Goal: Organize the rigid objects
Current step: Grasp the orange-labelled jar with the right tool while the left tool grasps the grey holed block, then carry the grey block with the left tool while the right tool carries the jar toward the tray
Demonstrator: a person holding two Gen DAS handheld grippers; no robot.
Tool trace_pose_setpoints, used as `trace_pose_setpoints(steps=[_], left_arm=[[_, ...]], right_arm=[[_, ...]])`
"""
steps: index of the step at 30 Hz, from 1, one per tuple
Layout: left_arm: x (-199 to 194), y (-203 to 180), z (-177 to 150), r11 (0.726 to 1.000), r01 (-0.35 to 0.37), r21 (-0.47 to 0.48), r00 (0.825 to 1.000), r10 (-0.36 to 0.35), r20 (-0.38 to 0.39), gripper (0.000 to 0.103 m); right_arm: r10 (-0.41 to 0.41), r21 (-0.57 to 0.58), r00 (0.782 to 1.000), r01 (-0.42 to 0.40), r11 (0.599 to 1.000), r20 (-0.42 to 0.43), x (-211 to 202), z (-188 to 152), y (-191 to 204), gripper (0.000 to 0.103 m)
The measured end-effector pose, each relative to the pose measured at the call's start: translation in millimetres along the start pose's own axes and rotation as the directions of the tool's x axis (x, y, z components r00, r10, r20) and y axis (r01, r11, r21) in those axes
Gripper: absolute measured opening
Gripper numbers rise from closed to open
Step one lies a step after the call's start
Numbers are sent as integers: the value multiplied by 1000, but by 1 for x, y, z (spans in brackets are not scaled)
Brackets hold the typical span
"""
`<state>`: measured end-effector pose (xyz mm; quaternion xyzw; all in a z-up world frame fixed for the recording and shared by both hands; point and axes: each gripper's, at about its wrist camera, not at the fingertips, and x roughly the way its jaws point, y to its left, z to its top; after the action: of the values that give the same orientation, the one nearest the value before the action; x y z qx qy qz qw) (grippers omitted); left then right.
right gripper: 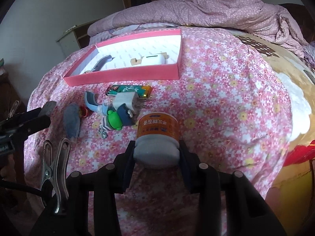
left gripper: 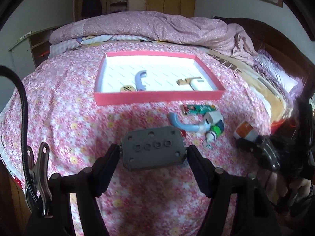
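Plate (left gripper: 154, 149), grey with holes, clamped flat between the left gripper (left gripper: 152, 157) pads, up off the flowery bedspread (left gripper: 78, 118). Bottle (right gripper: 157, 137), orange label and white cap, squeezed at the cap by the right gripper (right gripper: 157, 153), lying over the bedspread. Just past both: little heap with a blue curved handle (left gripper: 178, 124), white charger (right gripper: 126, 102), green toy (right gripper: 114, 121), and a lighter (right gripper: 129, 90) nearest the box. Farther back sits the pink box (left gripper: 157, 97), holding a purple curved piece (left gripper: 140, 79), a round wooden bit (left gripper: 128, 88), a wooden block (left gripper: 183, 81) and a white case (left gripper: 198, 84). Rumpled quilt (left gripper: 157, 25) behind.
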<state>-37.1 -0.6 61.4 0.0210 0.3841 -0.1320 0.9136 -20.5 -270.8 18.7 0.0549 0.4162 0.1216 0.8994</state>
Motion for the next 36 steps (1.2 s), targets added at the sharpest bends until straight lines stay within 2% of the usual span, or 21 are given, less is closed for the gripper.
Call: trace_pose_setpoints(steps=[4, 9, 15, 22, 28, 36], left_arm=[[0, 7, 14, 1000, -16, -3, 1000, 16, 19, 74], [1, 17, 30, 999, 5, -38, 1000, -4, 25, 74], [8, 24, 51, 996, -35, -80, 999, 37, 22, 74], [19, 32, 68, 993, -30, -117, 999, 33, 23, 74], [30, 32, 76, 993, -72, -96, 997, 75, 27, 74], [39, 34, 85, 994, -80, -78, 996, 83, 26, 74]], right_arm=[[4, -13, 1000, -4, 1000, -5, -4, 11, 6, 42], [4, -51, 1000, -4, 999, 7, -5, 30, 15, 42], [114, 10, 993, -114, 993, -11, -1, 59, 17, 42], [138, 38, 990, -138, 990, -11, 11, 89, 20, 42], [135, 42, 991, -134, 990, -9, 20, 101, 22, 42], [106, 20, 994, -106, 994, -2, 33, 120, 27, 42]])
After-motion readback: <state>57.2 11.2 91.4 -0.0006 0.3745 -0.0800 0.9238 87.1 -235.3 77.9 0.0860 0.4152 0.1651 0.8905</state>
